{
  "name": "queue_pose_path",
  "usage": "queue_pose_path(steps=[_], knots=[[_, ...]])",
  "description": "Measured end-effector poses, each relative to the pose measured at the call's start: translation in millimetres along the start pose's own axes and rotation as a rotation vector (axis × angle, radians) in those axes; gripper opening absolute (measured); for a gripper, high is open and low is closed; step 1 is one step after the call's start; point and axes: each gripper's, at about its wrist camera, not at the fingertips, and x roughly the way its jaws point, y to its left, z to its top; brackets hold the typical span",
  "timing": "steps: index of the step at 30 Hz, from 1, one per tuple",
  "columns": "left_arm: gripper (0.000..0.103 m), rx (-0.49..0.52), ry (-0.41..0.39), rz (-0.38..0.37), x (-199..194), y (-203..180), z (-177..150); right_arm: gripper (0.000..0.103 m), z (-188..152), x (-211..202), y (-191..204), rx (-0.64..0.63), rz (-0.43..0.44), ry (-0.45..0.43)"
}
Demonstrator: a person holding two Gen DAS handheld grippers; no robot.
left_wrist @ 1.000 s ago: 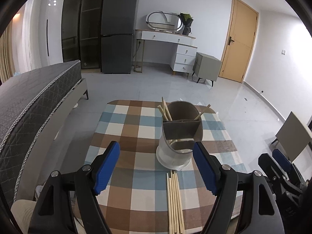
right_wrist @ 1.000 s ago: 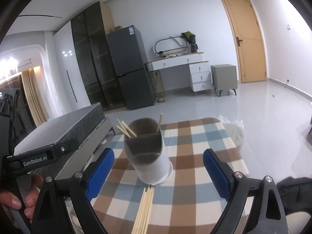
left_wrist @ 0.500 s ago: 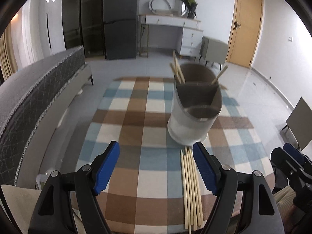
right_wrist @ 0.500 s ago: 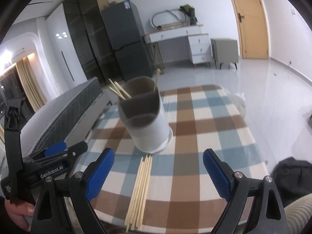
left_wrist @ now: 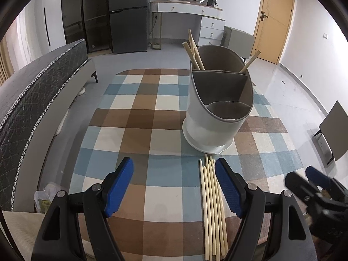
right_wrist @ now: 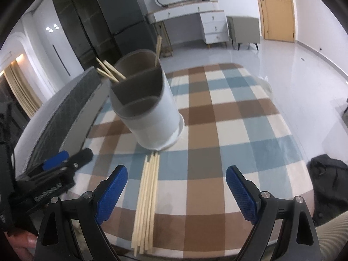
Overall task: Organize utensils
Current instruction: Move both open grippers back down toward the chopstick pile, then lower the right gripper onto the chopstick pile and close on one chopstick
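The chopsticks (left_wrist: pixel 212 208) lie flat in a bunch on the checked table (left_wrist: pixel 139 130), with their far tips almost touching the holder (left_wrist: pixel 217 108), and they point long-ways from the near edge toward it. The left claw (left_wrist: pixel 174 187) is wide open and holds nothing; its right finger sits just beside the bunch. The right claw (right_wrist: pixel 176 192) is wide open and empty too, with the chopsticks between its fingers, so I think either one could pick them up.

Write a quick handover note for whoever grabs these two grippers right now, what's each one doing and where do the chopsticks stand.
Left gripper: open, empty, above the table's near edge.
Right gripper: open, empty, beside it.
Loose chopsticks: bundle flat on the checked tablecloth, just in front of the holder.
Done: a few chopsticks already stand in the holder's rear compartment; the front compartments look empty.
Left: pick up the bundle and put it in the holder.
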Motion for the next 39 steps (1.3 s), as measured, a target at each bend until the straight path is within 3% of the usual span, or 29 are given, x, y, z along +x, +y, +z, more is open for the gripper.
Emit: queue_pose_path(steps=[7, 13, 18, 22, 28, 34, 35, 39], knots=[[0.073, -0.033, 0.038, 0.000, 12.6, 8.9, 4.9, 0.086, 2.4, 32.0, -0.1, 0.003, -0.014, 0.080], [0.073, -0.125, 0.105, 0.012, 28.3, 29.8, 8.6, 0.075, 1.9, 59.2, 9.7, -0.040, -0.017, 0.148], [0.073, -0.174, 0.159, 0.154, 41.8, 49.5, 7.1, 0.058, -2.0, 82.2, 19.7, -0.099, -0.030, 0.208], [0.073, -0.249, 0.208, 0.127, 49.3, 62.5, 4.9, 0.047, -4.7, 98.1, 24.9, -0.124, -0.015, 0.247], [0.073, -0.245, 0.234, 0.127, 54.0, 59.3, 3.3, 0.042, -8.8, 115.2, 35.2, -0.158, -0.003, 0.289], [0.073, -0.258, 0.259, 0.124, 58.6, 62.7, 3.1, 0.034, -12.1, 114.4, 44.0, -0.224, -0.048, 0.286], [0.073, -0.260, 0.261, 0.125, 58.9, 63.0, 3.0, 0.028, -12.3, 113.8, 43.7, -0.224, -0.054, 0.290], [0.073, -0.257, 0.263, 0.128, 58.1, 61.4, 3.1, 0.020, -14.2, 111.0, 45.1, -0.225, -0.043, 0.302]])
